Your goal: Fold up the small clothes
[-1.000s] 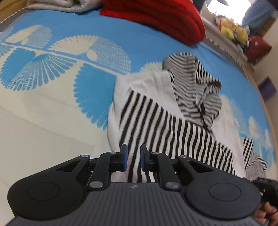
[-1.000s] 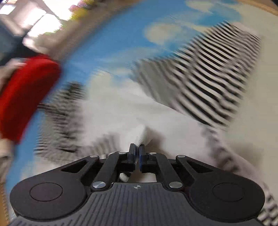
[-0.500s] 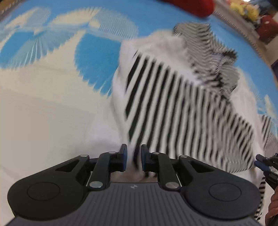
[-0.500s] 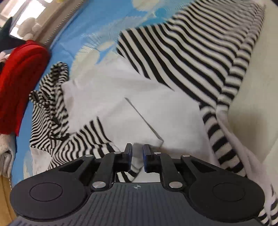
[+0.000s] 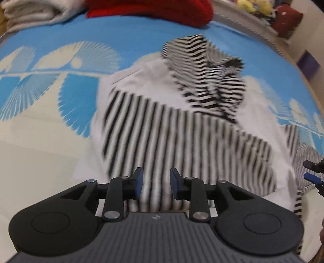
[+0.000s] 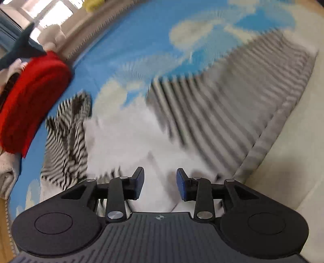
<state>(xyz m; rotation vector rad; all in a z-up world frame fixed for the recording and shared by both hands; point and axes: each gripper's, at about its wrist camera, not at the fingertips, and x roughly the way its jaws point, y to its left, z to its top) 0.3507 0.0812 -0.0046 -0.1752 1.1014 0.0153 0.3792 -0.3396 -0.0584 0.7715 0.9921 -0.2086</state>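
A black-and-white striped hooded top [image 5: 162,129] lies on the blue and cream bed cover, its white inside showing and its hood [image 5: 212,76] bunched at the far end. One striped flap is folded across the white part. My left gripper [image 5: 156,183] is open and empty just above the near striped edge. My right gripper [image 6: 160,185] is open and empty over the white part [image 6: 129,139] of the same top, with the unfolded striped half [image 6: 232,109] to its right. The right gripper's fingertips [image 5: 312,178] show at the left wrist view's right edge.
A folded red garment [image 5: 154,10] and a pale folded cloth [image 5: 36,12] lie at the far end of the bed; the red one also shows in the right wrist view [image 6: 30,101]. Plush toys [image 5: 255,8] sit beyond the bed edge. The bed cover [image 5: 40,141] surrounds the top.
Both grippers have opened wider and let go of the top. The left view has pulled back, so more of the bed and the red garment shows. The right view is swinging, blurred.
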